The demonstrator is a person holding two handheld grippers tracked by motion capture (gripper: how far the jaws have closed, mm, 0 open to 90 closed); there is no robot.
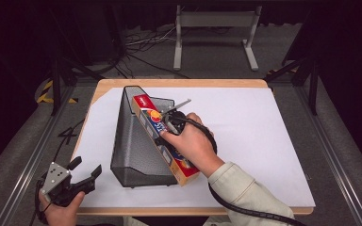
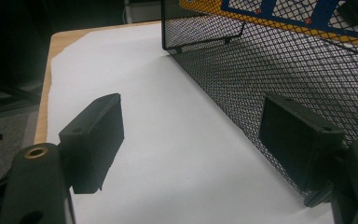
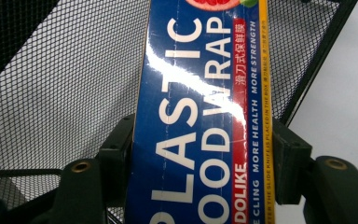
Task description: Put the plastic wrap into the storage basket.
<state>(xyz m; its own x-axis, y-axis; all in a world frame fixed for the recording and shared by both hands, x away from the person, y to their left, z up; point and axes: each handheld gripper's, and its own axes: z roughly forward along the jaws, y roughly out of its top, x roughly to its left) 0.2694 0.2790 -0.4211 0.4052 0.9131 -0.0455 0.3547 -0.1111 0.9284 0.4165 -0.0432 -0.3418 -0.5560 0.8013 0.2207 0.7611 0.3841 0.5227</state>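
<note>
R gripper (image 3: pixel 200 172) is clamped across the box (image 3: pixel 200 116), one jaw on each long edge, pads pressed flat to the card. In the high view the same gripper (image 1: pixel 172 123) grips it at about mid-length, hand wrapped over the top.

Box (image 1: pixel 162 139) = long plastic-wrap carton, blue face w/ yellow edge. It leans on the sloped side of the mesh rack (image 1: pixel 132 141), partly over the rack's open top, far end up by the rack's back wall, near end sticking out low past the rack's front corner, close to the white sheet (image 1: pixel 264 141); can't tell if it touches down. Long axis runs diagonal, far-left to near-right across the table (image 1: pixel 179 83), far end higher. Printed face looks up at the cam.

Handling, my guess: light, stiff along its length, but hollow card so walls dent if squeezed hard. Glossy print (glare streak in R gripper view) means a bit slippery. Long shape wants to pivot in the jaws if held off-centre, so mid-length across the narrow width, as now, looks like the best hold. Mesh edge may snag a corner when sliding it in.

L gripper (image 1: pixel 78 176) sits idle at the near-left table corner, jaws apart, nothing between them; in its own view the rack wall (image 2: pixel 270 70) is just beside one jaw, not touched.
</note>
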